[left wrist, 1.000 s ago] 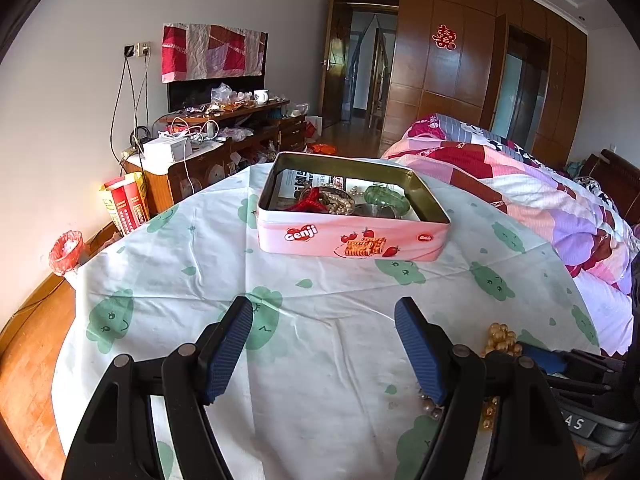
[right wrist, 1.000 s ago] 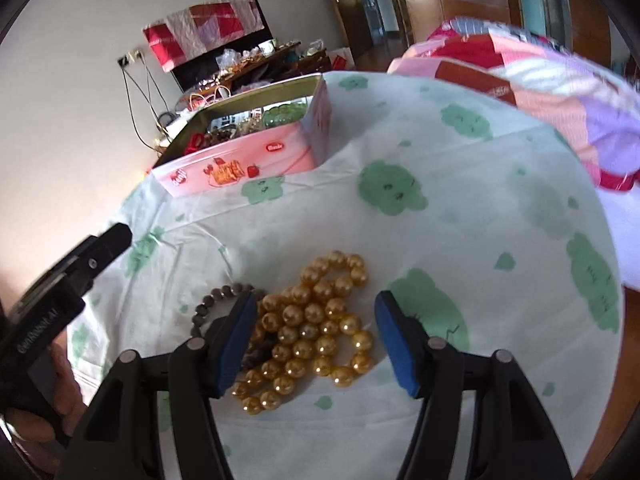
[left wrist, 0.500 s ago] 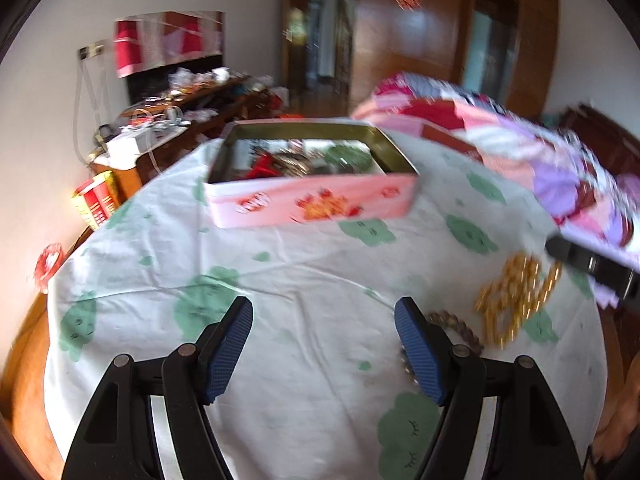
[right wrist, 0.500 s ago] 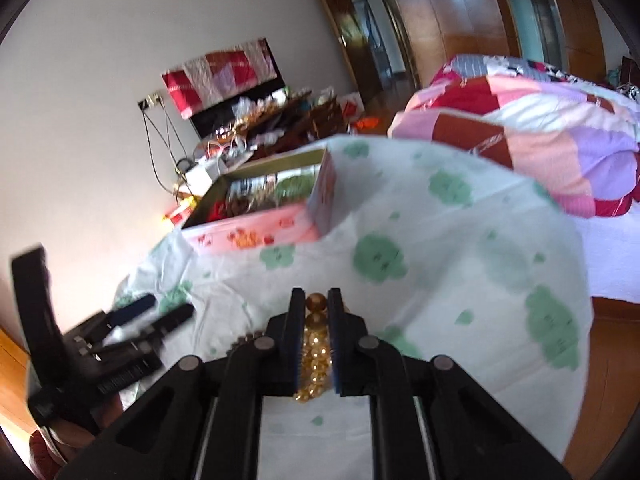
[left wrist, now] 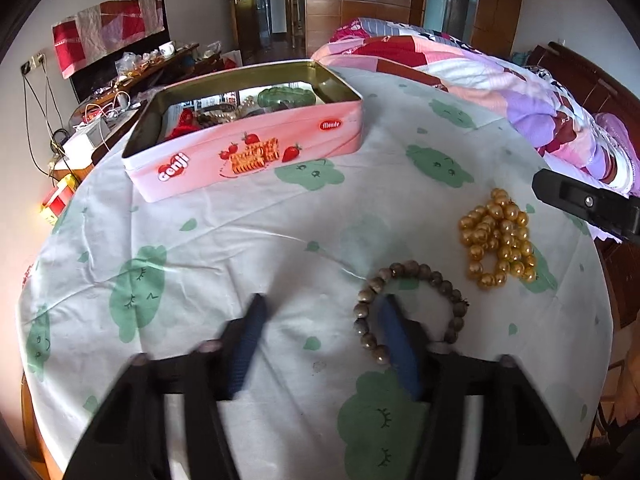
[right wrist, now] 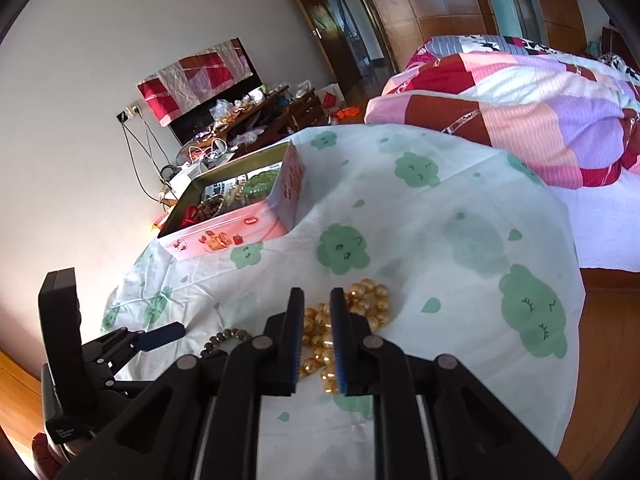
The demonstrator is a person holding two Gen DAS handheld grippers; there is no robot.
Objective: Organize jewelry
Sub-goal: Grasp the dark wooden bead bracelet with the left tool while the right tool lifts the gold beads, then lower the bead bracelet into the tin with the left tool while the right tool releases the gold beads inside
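Note:
A gold bead necklace (left wrist: 496, 240) lies heaped on the tablecloth at the right. A brown bead bracelet (left wrist: 408, 308) lies beside it. The pink Genji tin (left wrist: 256, 152) stands open at the back with jewelry inside. My left gripper (left wrist: 324, 312) is open, low over the cloth, with its right finger (left wrist: 396, 344) inside the bracelet's ring. My right gripper (right wrist: 316, 304) hangs above the gold necklace (right wrist: 360, 300) with its jaws close together and a narrow gap between them; nothing is held. The tin (right wrist: 240, 216) is far left in the right wrist view.
The round table wears a white cloth with green prints (left wrist: 280, 240). A bed with a patchwork quilt (left wrist: 500, 80) lies to the right. A cluttered dark cabinet (left wrist: 132, 76) stands against the back wall.
My left gripper has moved down and right onto the brown bracelet. My right gripper, which was shut on the gold beads, has lifted and the beads lie on the cloth.

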